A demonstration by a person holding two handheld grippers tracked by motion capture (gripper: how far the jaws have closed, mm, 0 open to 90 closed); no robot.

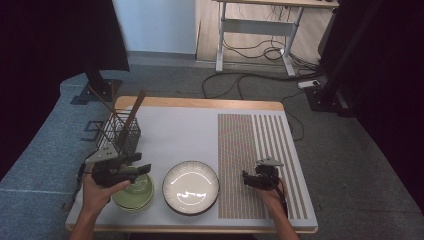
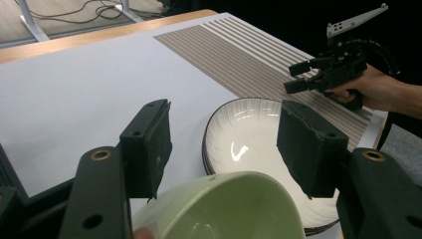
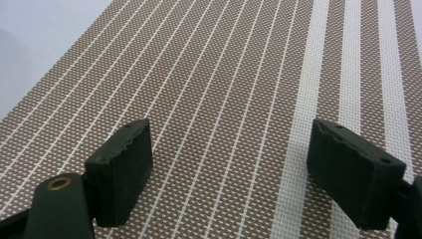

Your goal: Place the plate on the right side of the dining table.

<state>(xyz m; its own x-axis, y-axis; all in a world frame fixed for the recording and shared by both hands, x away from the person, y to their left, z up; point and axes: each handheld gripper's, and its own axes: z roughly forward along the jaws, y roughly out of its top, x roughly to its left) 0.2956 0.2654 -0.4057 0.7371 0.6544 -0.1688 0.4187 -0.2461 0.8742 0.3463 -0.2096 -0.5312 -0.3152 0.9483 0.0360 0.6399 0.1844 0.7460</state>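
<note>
At the left edge of the surface point(image 1: 165, 130), toward the far corner, stands a black wire basket point(image 1: 122, 136) holding long wooden utensils point(image 1: 131, 116) that lean outward. Just nearer along that edge, the left gripper point(image 1: 141, 168) hovers over a stack of green bowls point(image 1: 134, 192) at the near left corner. In the left gripper view its 2 fingers point(image 2: 149, 147) stand wide apart with nothing pressed between them, and the rim of the top green bowl point(image 2: 234, 201) lies just below and slightly short of them. So the bowl sits beneath the fingers rather than ahead of them, and the coming move looks to turn on dropping the fingers down so that 1 goes either side of the rim. A round bowl has no long axis, so any rim point nearest the fingers should serve.

Just to the right of the bowls, near the middle of the near edge, sits a white ribbed plate point(image 1: 191, 187) with a dark rim, apart from the green stack.

Farther right, the right gripper point(image 1: 248, 179) rests over the brown-and-white striped placemat point(image 1: 250, 145) that covers the right part of the surface. Its fingers point(image 3: 122, 164) are also spread, with bare mat between them. The left hand is clearly the nearer one to the bowls.

No brand, label or readable writing appears anywhere.
</note>
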